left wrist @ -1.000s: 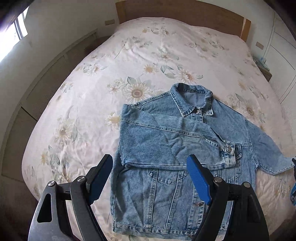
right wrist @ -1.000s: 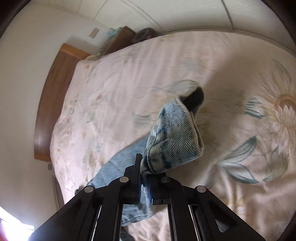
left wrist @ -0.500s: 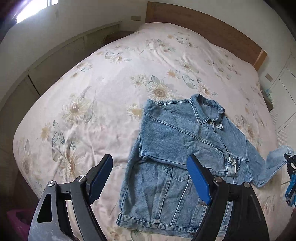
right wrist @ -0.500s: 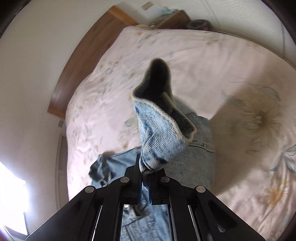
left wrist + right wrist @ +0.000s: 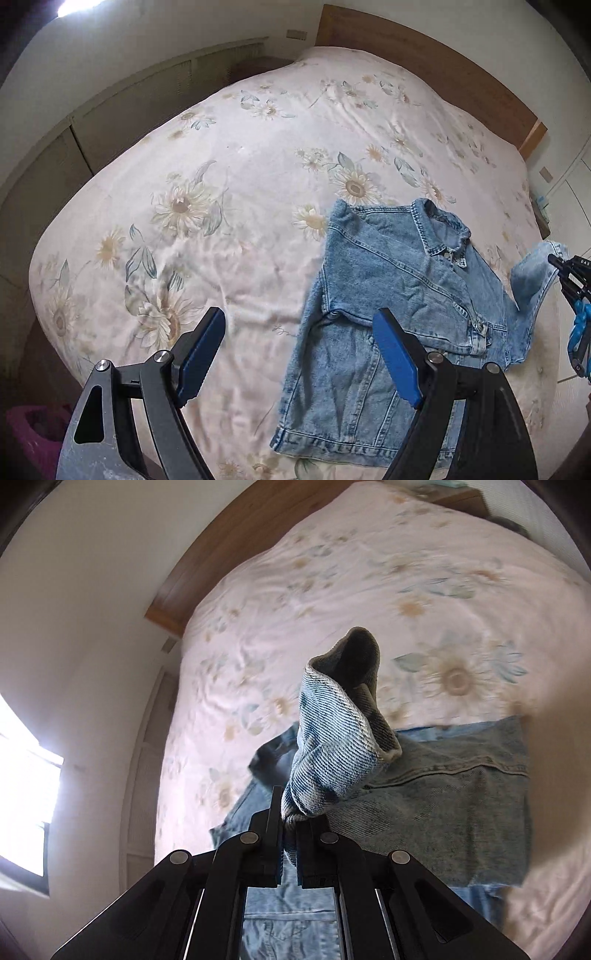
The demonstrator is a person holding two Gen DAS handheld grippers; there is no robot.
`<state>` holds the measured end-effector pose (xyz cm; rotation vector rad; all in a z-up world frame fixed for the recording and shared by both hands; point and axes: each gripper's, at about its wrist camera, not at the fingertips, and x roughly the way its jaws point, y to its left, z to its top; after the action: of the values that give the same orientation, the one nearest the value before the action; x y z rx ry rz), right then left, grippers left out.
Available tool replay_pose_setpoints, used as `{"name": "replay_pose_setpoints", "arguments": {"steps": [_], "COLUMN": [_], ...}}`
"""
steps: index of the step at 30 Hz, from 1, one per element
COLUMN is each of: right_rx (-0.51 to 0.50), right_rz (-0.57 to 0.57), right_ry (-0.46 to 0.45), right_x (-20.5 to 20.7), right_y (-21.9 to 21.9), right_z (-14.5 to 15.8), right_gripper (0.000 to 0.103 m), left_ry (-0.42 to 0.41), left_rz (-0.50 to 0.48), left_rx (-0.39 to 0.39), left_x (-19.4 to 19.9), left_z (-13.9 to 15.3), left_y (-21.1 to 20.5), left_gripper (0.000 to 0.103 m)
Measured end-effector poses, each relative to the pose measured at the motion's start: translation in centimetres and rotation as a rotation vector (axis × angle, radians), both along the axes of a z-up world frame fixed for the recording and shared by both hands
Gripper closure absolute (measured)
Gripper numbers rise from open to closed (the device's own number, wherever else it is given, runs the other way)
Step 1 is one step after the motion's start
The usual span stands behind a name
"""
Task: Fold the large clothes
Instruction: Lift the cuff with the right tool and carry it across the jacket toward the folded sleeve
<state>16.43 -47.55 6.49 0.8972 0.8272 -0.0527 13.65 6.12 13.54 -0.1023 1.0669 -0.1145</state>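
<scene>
A denim jacket (image 5: 388, 295) lies front-up on a bed (image 5: 240, 192) w/ a pale sunflower-print cover, toward the foot end and nearer one long edge than the other. Its collar (image 5: 441, 230) points toward the wooden headboard (image 5: 424, 62), hem toward the near edge. One sleeve (image 5: 399, 273) is folded across the chest, its cuff lying near the button placket. The other sleeve (image 5: 532, 273) is off the cover – lifted up and out to the side, its cuff (image 5: 332, 738) pinched in the right gripper (image 5: 290, 821), whose black jaws are pressed together on the denim w/ the cuff opening standing up above them. In the left wrist view that same gripper shows only at the frame's right edge, black w/ a bit of blue, at the sleeve's end. The left gripper (image 5: 299, 354) hangs above the bed's near edge, angled down, blue pads (image 5: 397, 362) spread wide w/ nothing between them – one pad over bare cover, the other over the jacket's lower front panel, not touching. Right wrist view is motion-blurred around the edges; below the held cuff it shows the jacket's body and the folded sleeve. A window (image 5: 22, 790) glows bright at the left of that view, and low panelled cabinets (image 5: 110, 122) run along the wall beside the bed.
</scene>
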Motion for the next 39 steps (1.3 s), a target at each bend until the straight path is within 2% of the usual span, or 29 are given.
{"name": "replay_pose_setpoints", "arguments": {"steps": [5,13,23,33,36,38,39], "right_rx": [-0.006,-0.062,-0.12,-0.219,-0.234,-0.241,-0.235], "right_rz": [0.113,0.288,0.45,0.52,0.553,0.581,0.594], "right_ry": [-0.001,0.009,0.126,0.244,0.304,0.309,0.299], "right_x": [4.4,8.2,8.5,7.9,7.9,7.7,7.6], "right_y": [5.6,14.3,22.3,26.1,27.1,27.8,28.2], "right_z": [-0.9,-3.7,-11.4,-15.4,-17.1,-17.3,-17.2], "right_gripper": [0.099,0.099,0.097,0.092,0.084,0.061,0.059], "left_ry": [0.036,0.074,0.157,0.19,0.193,0.193,0.194], "left_rz": [0.014,-0.031,-0.067,-0.072,-0.087,-0.096,-0.099], "left_rx": [0.019,0.067,0.113,0.121,0.124,0.124,0.122], "left_x": [-0.3,0.2,-0.8,-1.5,-1.7,-1.8,-1.8], "left_z": [-0.9,-2.3,-5.2,-6.7,-7.0,-7.1,-7.3], "left_y": [1.8,1.7,2.9,3.5,3.0,2.5,2.3], "left_gripper": [0.025,0.025,0.025,0.025,0.025,0.025,0.025]}}
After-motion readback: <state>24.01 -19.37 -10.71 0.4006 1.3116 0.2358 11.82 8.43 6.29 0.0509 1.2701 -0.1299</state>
